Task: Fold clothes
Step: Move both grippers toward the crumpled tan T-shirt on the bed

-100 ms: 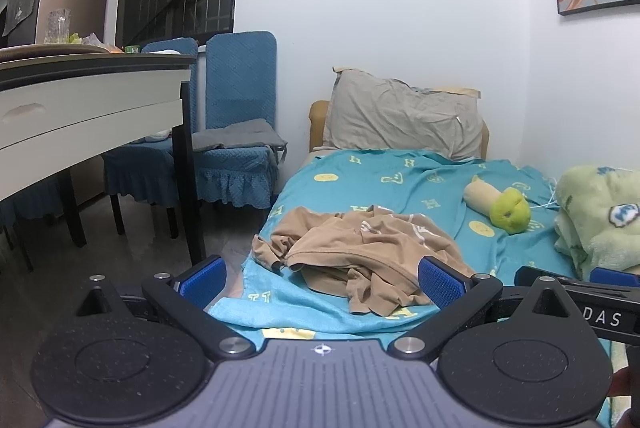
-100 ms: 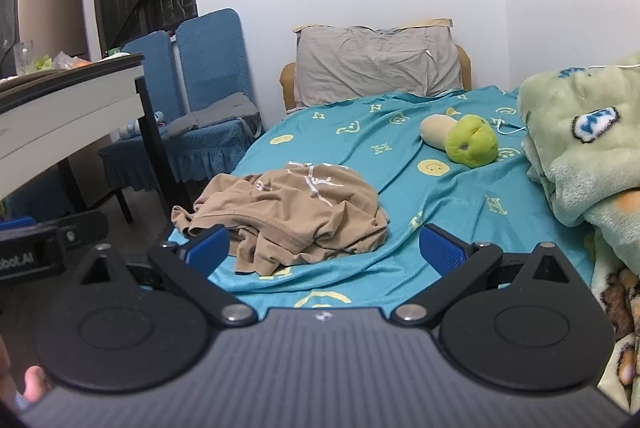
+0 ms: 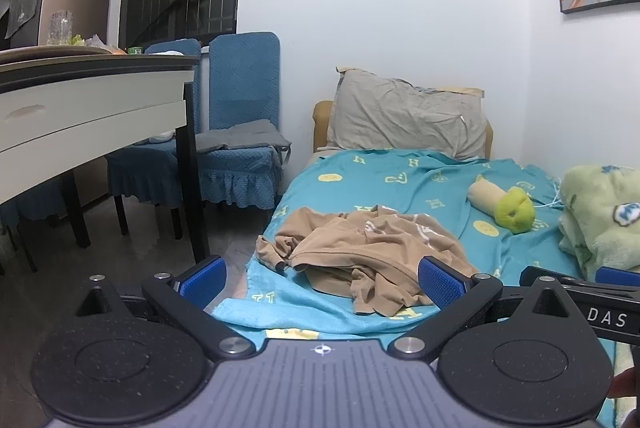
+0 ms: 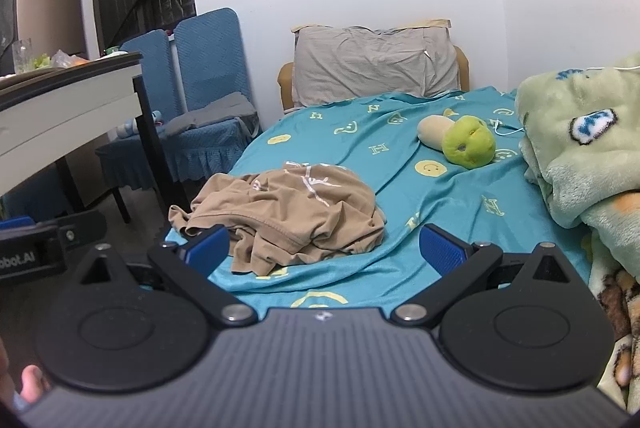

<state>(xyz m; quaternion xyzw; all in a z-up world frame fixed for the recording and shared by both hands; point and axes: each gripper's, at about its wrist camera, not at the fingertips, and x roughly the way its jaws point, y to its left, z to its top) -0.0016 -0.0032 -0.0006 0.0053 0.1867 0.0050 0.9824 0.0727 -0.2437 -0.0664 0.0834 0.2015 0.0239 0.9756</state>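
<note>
A crumpled tan garment (image 3: 360, 252) with a white print lies in a heap near the foot of the bed, on a teal sheet (image 3: 400, 184). It shows too in the right wrist view, tan garment (image 4: 292, 212) on the teal sheet (image 4: 440, 204). My left gripper (image 3: 322, 278) is open, held short of the garment with nothing between its blue pads. My right gripper (image 4: 324, 248) is open as well, just before the garment's near edge and apart from it. The right gripper's arm (image 3: 580, 292) shows at the right of the left wrist view.
A grey pillow (image 3: 408, 120) leans at the headboard. A green and cream plush toy (image 4: 460, 140) lies mid-bed. A pale green fleece blanket (image 4: 580, 148) is piled on the right. Left of the bed stand blue chairs (image 3: 236, 132) and a white table (image 3: 88, 108) with a black leg.
</note>
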